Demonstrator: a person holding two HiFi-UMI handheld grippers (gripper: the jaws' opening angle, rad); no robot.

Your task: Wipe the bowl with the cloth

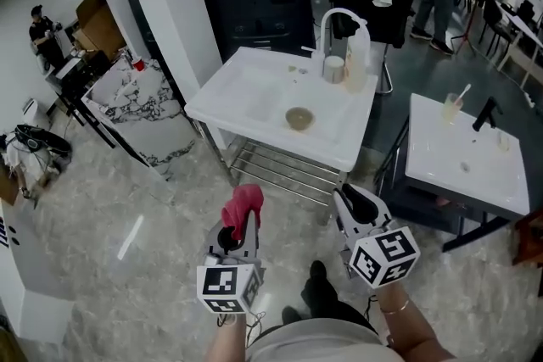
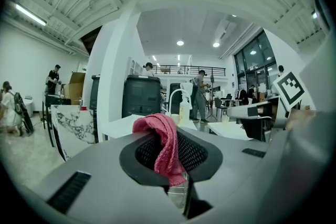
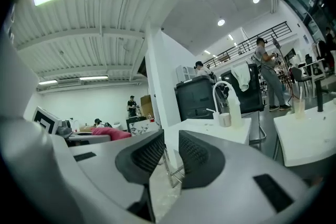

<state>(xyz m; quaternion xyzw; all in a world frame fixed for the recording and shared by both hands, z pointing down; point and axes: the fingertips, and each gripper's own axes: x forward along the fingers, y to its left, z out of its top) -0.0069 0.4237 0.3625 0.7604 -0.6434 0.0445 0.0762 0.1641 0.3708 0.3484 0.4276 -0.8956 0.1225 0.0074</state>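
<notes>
Looks along the right gripper, jaws a little apart, nothing between. Faces a white sink table carrying a curved faucet, bottle and cup. Catches a pink cloth at left.

Bright, even light comes from ceiling fixtures: a strip light at ten o'clock in the left gripper view, round spots at one o'clock in the right. Both gripper views bulge into black corners. The cloth near the lens looks sharp. In the head view the floor carries a glare streak at eight o'clock; shadows are faint.
</notes>
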